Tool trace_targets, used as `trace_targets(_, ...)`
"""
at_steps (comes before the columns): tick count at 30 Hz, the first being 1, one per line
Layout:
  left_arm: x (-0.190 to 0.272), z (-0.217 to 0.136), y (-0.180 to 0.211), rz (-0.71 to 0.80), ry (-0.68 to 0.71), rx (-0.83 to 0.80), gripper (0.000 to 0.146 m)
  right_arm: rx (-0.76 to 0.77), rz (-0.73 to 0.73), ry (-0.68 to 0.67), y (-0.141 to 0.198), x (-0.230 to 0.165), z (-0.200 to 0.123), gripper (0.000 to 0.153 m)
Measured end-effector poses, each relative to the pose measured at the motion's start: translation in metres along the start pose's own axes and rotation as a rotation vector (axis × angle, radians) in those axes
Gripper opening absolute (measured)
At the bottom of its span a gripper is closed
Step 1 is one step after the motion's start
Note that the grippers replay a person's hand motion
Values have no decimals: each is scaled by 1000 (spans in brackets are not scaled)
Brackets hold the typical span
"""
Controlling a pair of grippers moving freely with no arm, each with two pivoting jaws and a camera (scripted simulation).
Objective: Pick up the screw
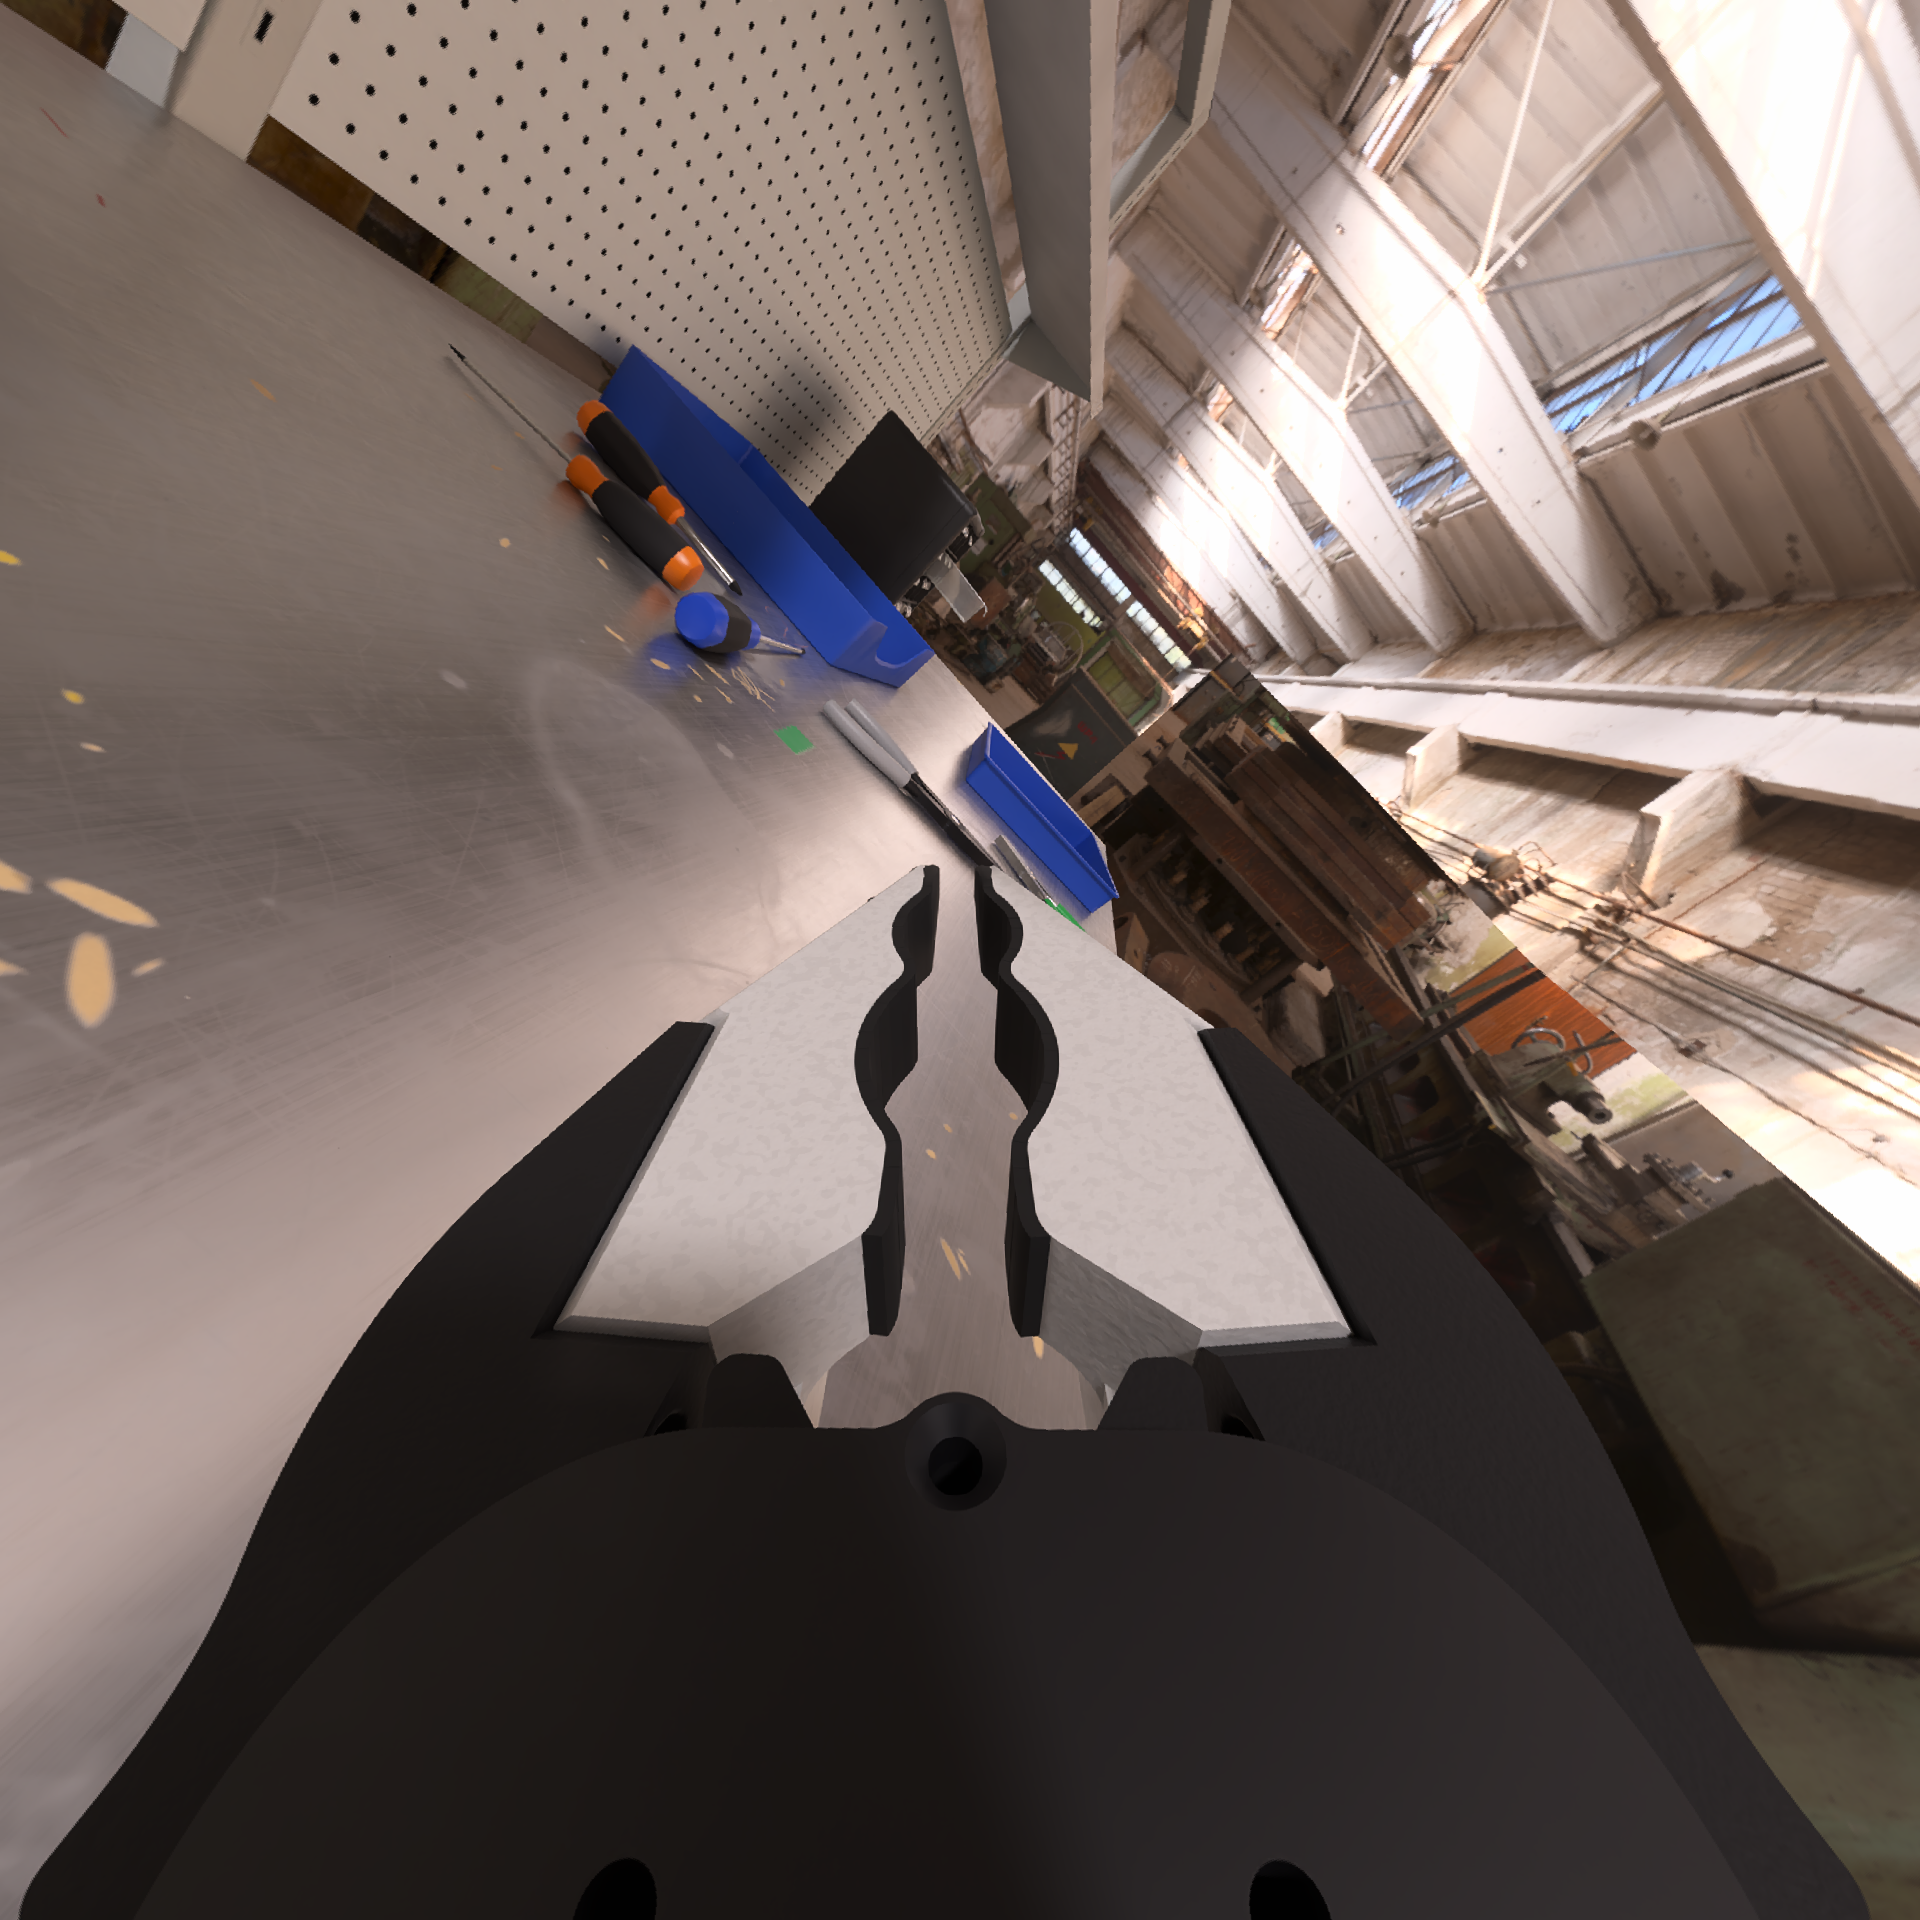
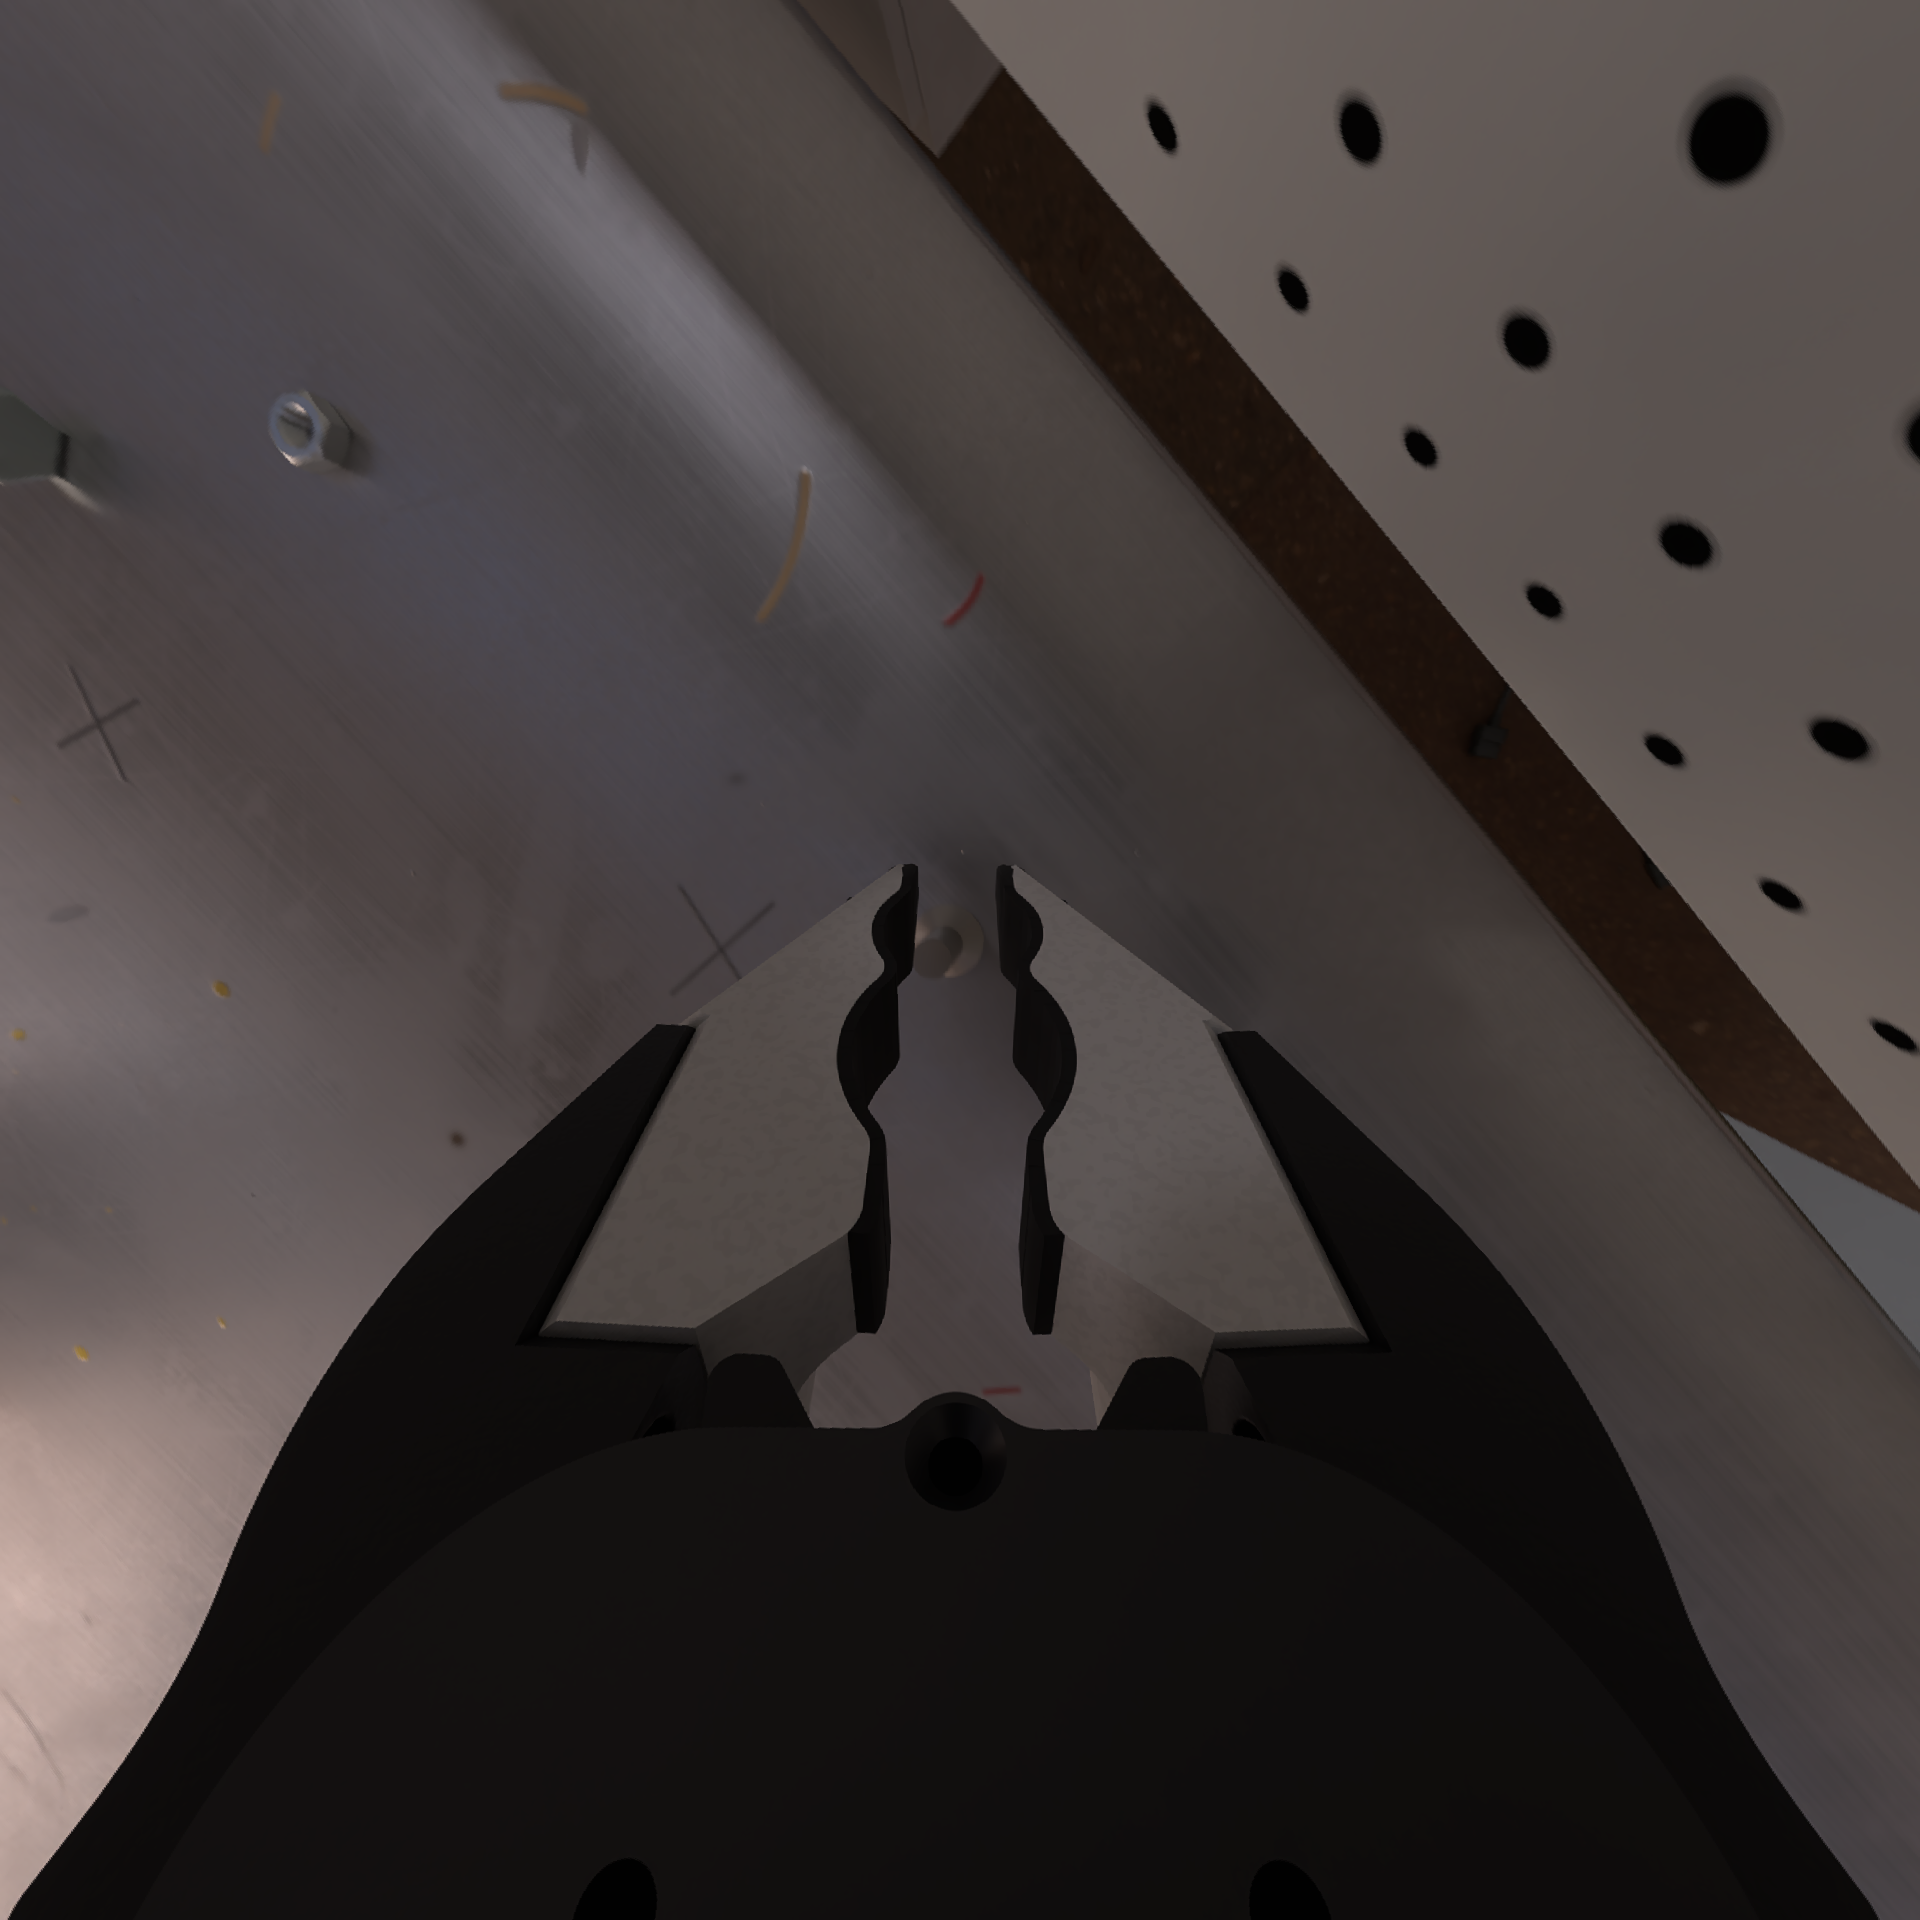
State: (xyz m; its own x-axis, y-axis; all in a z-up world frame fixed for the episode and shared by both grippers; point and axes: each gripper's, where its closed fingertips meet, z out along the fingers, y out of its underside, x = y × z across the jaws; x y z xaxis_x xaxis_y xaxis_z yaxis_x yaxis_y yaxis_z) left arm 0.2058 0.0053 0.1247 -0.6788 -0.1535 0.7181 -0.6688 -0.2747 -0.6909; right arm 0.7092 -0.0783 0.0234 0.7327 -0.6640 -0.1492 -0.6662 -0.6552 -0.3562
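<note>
The small silver round-headed screw (image 2: 943, 948) lies on the brushed grey metal bench (image 2: 436, 831) between the right tongs' (image 2: 956, 883) narrowly parted tips (contact unclear). A silver hex nut (image 2: 308, 434) sits well apart. The left tongs (image 1: 956, 883) hover narrowly open, empty.

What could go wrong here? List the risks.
1. The screw sits between the right tongs, nearer one tip, with gaps on both sides: closing may nudge it away.
2. It is small and lies on smooth metal bench: it may slip out.
</note>
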Motion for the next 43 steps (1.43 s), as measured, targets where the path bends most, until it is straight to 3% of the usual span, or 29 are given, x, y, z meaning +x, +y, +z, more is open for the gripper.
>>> trace_targets(15, -5, 0, 2, -11, -8, -3, 7, -132, -35, 19, 17, -7, 6, 13)
trace_targets(32, -1, 1, -1, 12, -4, 5, 6, -148, -15, 26, 30, -4, 1, 8)
trace_targets(35, 0, 1, -2, 21, -1, 12, 5, -87, 6, 46, 28, 1, -19, 8)
trace_targets(39, 1, 0, -3, 38, -11, 16, 4, 13, 46, 85, 38, 12, -70, 8)
trace_targets(43, 6, 0, -9, 104, -46, 36, 3, 218, 105, -43, 56, -15, -139, 8)
